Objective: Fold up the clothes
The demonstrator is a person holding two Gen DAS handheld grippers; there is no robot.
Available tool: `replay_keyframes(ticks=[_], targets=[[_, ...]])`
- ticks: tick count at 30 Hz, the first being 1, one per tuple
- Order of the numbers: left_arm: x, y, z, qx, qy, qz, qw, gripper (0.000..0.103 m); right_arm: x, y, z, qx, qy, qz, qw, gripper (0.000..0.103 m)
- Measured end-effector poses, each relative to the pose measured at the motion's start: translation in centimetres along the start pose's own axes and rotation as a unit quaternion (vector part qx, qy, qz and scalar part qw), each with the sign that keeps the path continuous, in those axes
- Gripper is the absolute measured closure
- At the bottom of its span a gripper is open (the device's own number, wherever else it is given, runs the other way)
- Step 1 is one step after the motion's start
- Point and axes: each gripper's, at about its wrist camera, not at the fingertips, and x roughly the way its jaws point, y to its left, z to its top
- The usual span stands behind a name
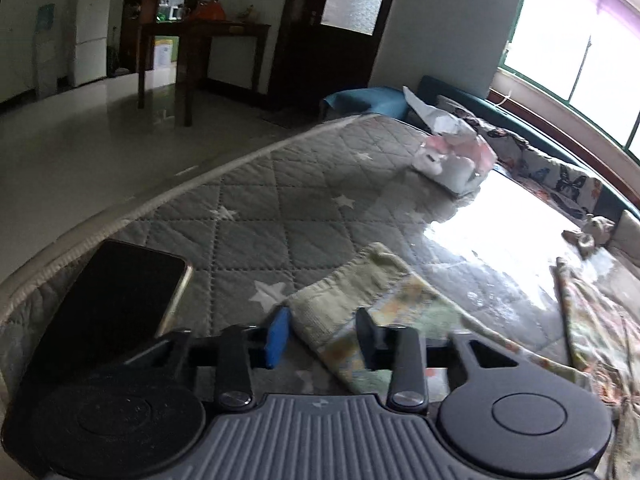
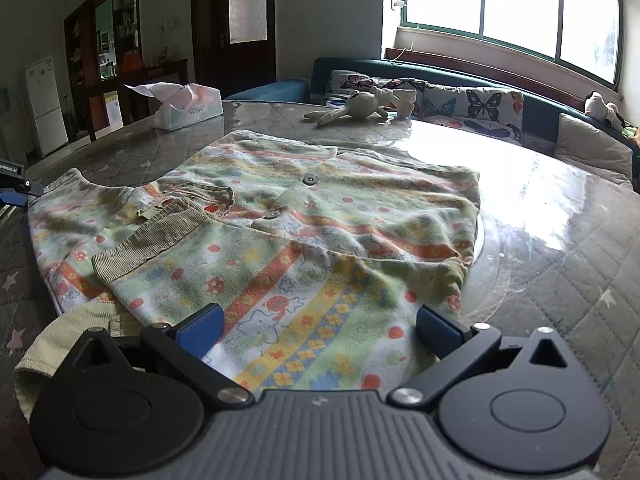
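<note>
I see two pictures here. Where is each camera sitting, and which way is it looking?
Left wrist: rides on the left gripper, looking along its fingers at a sleeve cuff between them, past a phone toward the door.
Right wrist: rides on the wide-open right gripper, looking over the patterned garment toward the window.
Shared: the garment, the tissue box and the quilted surface; no hand shows.

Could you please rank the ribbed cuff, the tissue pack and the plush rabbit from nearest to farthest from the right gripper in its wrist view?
1. Ribbed cuff, near left, on the garment.
2. Tissue pack, far left.
3. Plush rabbit, far centre.
</note>
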Motion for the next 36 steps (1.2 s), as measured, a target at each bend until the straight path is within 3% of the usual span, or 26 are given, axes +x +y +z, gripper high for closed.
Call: replay_keyframes(ticks=[4, 5, 8, 13, 17, 21, 27, 31, 36], targets=[[0.4, 0.4, 0.2, -0.007, -0.001, 0.004, 1.0000, 0.083, 0.0, 0.0, 0.0, 0.000, 0.000, 0.000, 1.000, 0.000], [0.4, 0.4, 0.2, -0.010, -0.001, -0.001, 1.0000, 0.093, 0.0, 0.0, 0.0, 0.000, 0.001, 0.000, 1.000, 0.000], [0.5, 0.5, 0.2, -0.019, 0.001, -0.016, 0.9997, 0.097, 0.0, 0.0, 0.0, 0.001, 0.001, 0.001, 1.000, 0.000], [-1.6, -1.3, 0.4, -0.008, -0.010, -0.086, 0.9962, 0.098, 0.0, 0.0, 0.0, 0.001, 0.000, 0.001, 1.000, 0.000], [-4.3, -4.5, 0.9, 0.020, -0.020, -0.159, 0.9868, 0.098, 0.0, 0.0, 0.0, 0.001, 0.000, 0.001, 1.000, 0.000], [-7.1, -8.3, 1.5, 0.052, -0.030, -0.235, 0.9701, 0.099, 0.0, 0.0, 0.0, 0.001, 0.000, 0.000, 1.000, 0.000], [-10.4, -15.6, 0.8, 0.109, -0.016, -0.350, 0.9304, 0.099, 0.0, 0.0, 0.0, 0.001, 0.000, 0.001, 1.000, 0.000], [-11.5, -20.1, -0.8, 0.144, 0.002, -0.398, 0.9061, 0.099, 0.0, 0.0, 0.0, 0.001, 0.000, 0.001, 1.000, 0.000], [-11.6, -24.0, -3.1, 0.179, 0.033, -0.432, 0.8832, 0.099, 0.0, 0.0, 0.0, 0.002, 0.000, 0.001, 1.000, 0.000]])
